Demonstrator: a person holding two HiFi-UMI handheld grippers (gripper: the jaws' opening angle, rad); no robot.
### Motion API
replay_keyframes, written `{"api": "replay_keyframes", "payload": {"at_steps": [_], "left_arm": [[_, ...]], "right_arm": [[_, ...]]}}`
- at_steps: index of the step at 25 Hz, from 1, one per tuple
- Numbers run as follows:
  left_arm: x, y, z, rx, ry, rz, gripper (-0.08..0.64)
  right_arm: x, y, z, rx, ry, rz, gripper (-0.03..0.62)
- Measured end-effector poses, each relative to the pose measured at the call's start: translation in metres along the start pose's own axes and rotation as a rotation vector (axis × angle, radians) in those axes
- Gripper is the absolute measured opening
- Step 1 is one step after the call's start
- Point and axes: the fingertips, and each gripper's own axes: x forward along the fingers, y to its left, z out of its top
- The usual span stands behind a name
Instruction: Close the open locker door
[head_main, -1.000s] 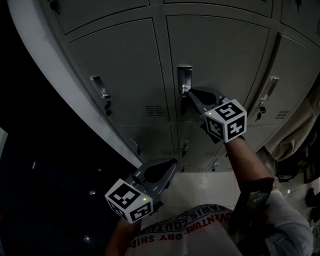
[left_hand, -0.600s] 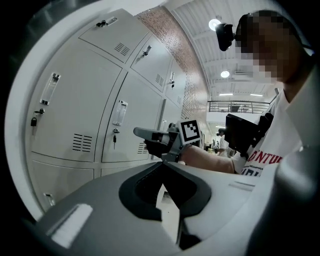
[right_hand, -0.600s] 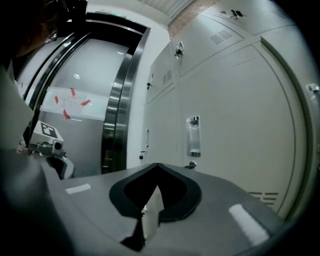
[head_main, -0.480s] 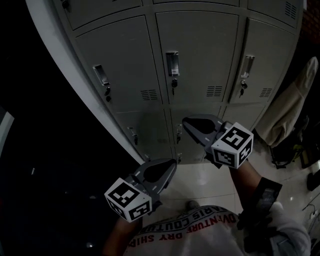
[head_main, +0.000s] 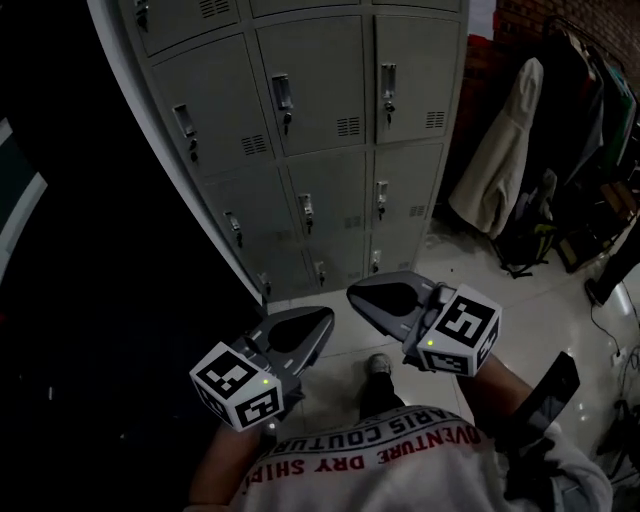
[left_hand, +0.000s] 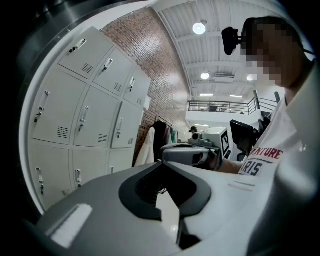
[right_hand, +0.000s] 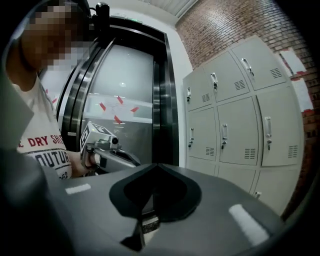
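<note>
The grey lockers (head_main: 310, 100) stand ahead in a bank of several doors, and every door I see lies flush with its frame. Both grippers hang well short of the bank, near my waist. My left gripper (head_main: 325, 318) is shut with nothing in it, its jaws meeting at the tip. My right gripper (head_main: 352, 293) is also shut and holds nothing. The left gripper view shows its own gripper (left_hand: 162, 162), the lockers (left_hand: 85, 120) at left and the right gripper (left_hand: 187, 152) beyond. In the right gripper view its own gripper (right_hand: 157, 166) points past the lockers (right_hand: 235, 125).
Coats hang on a rack (head_main: 495, 160) to the right of the lockers, with bags (head_main: 530, 240) on the pale tiled floor (head_main: 450, 270) beneath. A dark glass door (right_hand: 125, 100) stands left of the locker bank. A brick wall (right_hand: 220, 25) rises behind.
My right gripper has come off the locker handle and dropped back to waist height. The view has pulled away from the lockers, so more doors show. The left gripper has barely moved.
</note>
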Motion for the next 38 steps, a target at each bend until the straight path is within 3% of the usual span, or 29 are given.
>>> {"api": "replay_keyframes", "payload": {"at_steps": [6,14,38], "left_arm": [[-0.024,-0.077,0.000,0.048,-0.007,-0.063,0.005],[-0.030,-0.119,-0.001,0.075,-0.015,-0.081,0.005],[-0.033,-0.123,-0.004,0.087,0.016,-0.058,0.005]], "right_arm": [[-0.054,0.062,0.001,0.045,-0.014,-0.052,0.000],[-0.088,0.094,0.003,0.056,-0.019,-0.054,0.000],[-0.085,0.103,-0.002,0.087,-0.018,-0.028,0.000]]}}
